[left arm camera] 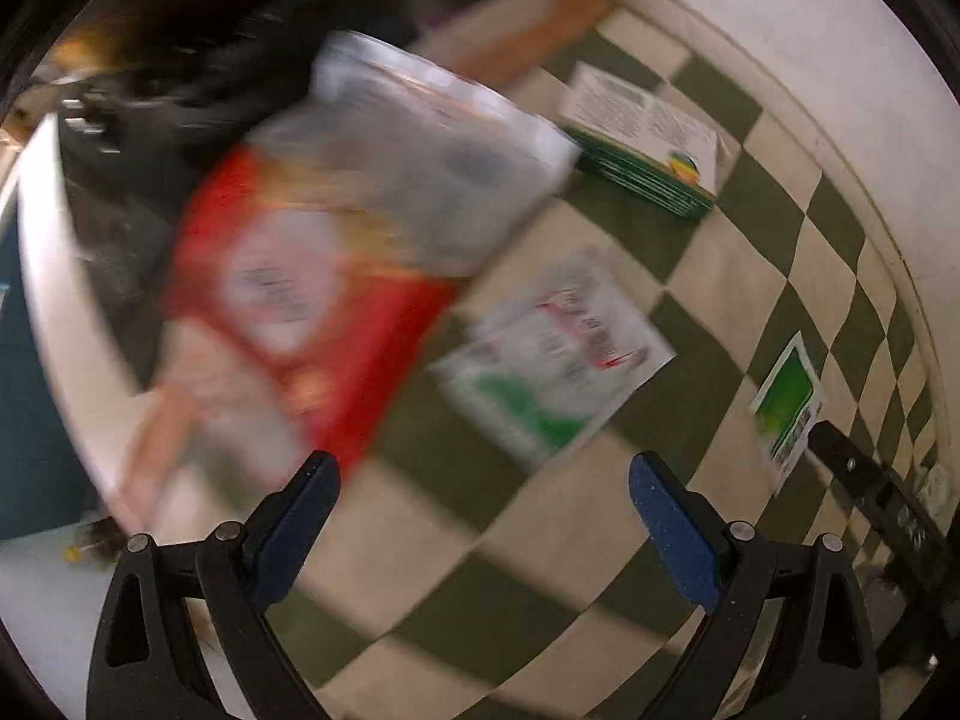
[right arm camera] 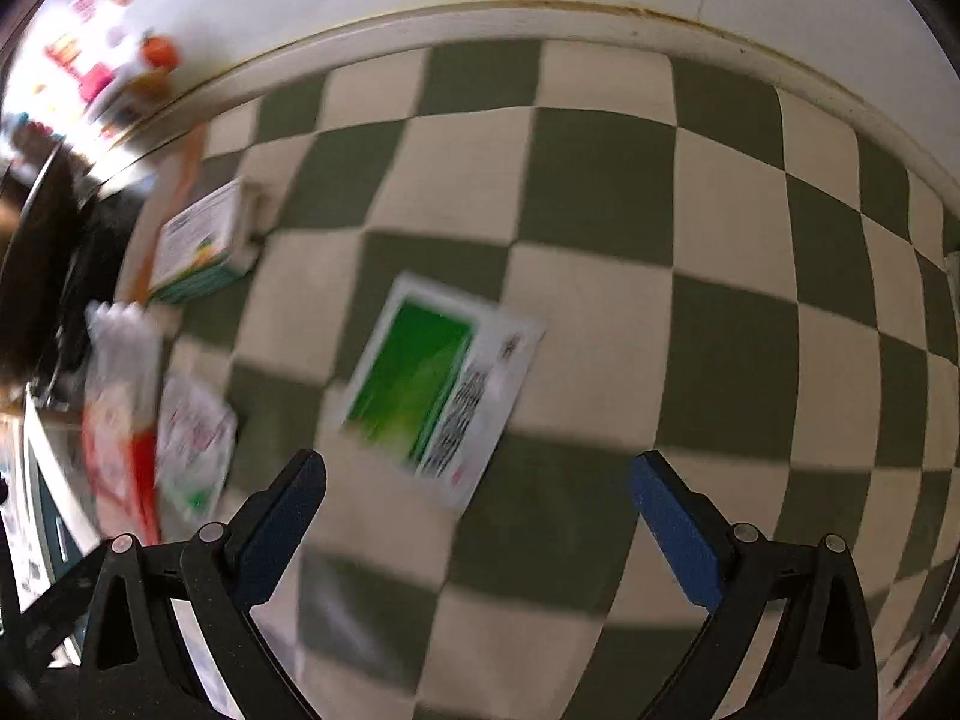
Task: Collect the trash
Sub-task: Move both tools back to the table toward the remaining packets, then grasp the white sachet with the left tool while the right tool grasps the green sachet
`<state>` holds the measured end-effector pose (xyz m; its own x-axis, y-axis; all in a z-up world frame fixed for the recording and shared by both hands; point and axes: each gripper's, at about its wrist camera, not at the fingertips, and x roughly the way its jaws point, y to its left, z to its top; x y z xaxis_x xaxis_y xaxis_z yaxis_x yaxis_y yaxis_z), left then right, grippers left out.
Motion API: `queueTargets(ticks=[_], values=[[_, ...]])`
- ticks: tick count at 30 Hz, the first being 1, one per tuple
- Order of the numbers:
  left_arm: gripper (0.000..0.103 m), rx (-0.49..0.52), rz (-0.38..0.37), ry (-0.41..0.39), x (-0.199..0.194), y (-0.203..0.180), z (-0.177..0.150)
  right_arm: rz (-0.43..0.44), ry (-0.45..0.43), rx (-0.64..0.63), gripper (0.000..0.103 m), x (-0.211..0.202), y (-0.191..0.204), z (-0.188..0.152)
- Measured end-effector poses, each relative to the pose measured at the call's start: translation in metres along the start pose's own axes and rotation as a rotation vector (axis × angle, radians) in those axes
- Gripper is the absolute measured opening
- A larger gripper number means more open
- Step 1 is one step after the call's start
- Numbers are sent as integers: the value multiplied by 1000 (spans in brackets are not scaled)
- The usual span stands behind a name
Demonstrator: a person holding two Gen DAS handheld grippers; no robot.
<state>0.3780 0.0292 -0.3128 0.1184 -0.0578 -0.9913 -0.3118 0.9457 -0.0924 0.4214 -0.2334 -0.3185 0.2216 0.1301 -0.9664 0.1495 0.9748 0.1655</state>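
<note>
My left gripper (left arm camera: 485, 480) is open and empty above the checkered floor. Just ahead of its left finger a red, white and silver snack bag (left arm camera: 336, 252) is blurred at the rim of a white bin with a black liner (left arm camera: 42, 252); it also shows in the right wrist view (right arm camera: 120, 408). A white, red and green wrapper (left arm camera: 558, 354) lies flat ahead, also seen from the right (right arm camera: 195, 438). My right gripper (right arm camera: 479, 474) is open and empty over a green and white packet (right arm camera: 441, 387), which the left view shows too (left arm camera: 789, 405).
A green and white carton (left arm camera: 648, 138) lies by an orange strip (left arm camera: 528, 36) near the white baseboard (right arm camera: 540, 21); the carton shows in the right view as well (right arm camera: 201, 243). The other gripper's black body (left arm camera: 876, 492) enters the left view at the right. Coloured items (right arm camera: 96, 60) sit far left.
</note>
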Motion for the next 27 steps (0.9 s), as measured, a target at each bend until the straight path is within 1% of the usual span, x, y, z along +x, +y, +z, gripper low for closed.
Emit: queueTargets(ticks=[2,3,4,5,6,7,8,9,10,11,12,13,16,18,20,22,24,26,27], values=[[73,0,30,14,17,-12,9,1,-2,-21,102,7,3,7],[69,1,42,14,21,-16,11,-4,3,-33,102,11,7,10],[53,0,52,13,24,-18,12,-12,7,-44,102,17,9,12],[44,-2,66,9,26,-20,12,-20,13,-56,102,20,14,13],[35,6,81,-19,24,-23,11,-22,14,-61,100,23,18,12],[19,18,96,-34,23,-26,10,-25,17,-68,93,26,21,11],[10,29,108,-40,22,-29,10,-55,-2,-92,91,26,27,9],[7,32,116,-44,23,-33,10,-75,-21,-113,83,30,31,9],[4,40,125,-50,22,-34,10,-111,-46,-140,67,30,36,6],[3,44,126,-53,21,-35,9,-149,-71,-164,55,28,40,4],[3,42,122,-58,19,-37,7,-144,-90,-178,24,26,42,2],[2,38,122,-70,15,-38,4,-132,-90,-183,1,25,43,1],[1,53,117,-118,-11,-40,-6,-85,-114,-157,1,16,37,-6],[0,70,100,-152,-32,-44,-16,-55,-132,-133,1,3,28,-12],[0,76,84,-184,-54,-42,-25,-7,-146,-112,1,-12,19,-19],[0,81,74,-213,-73,-37,-33,23,-150,-108,1,-25,16,-25],[0,63,60,-232,-90,-21,-42,52,-164,-113,1,-42,19,-31],[0,35,56,-248,-104,6,-52,82,-172,-131,1,-61,20,-40],[0,21,55,-254,-110,15,-56,93,-177,-138,1,-66,29,-43]])
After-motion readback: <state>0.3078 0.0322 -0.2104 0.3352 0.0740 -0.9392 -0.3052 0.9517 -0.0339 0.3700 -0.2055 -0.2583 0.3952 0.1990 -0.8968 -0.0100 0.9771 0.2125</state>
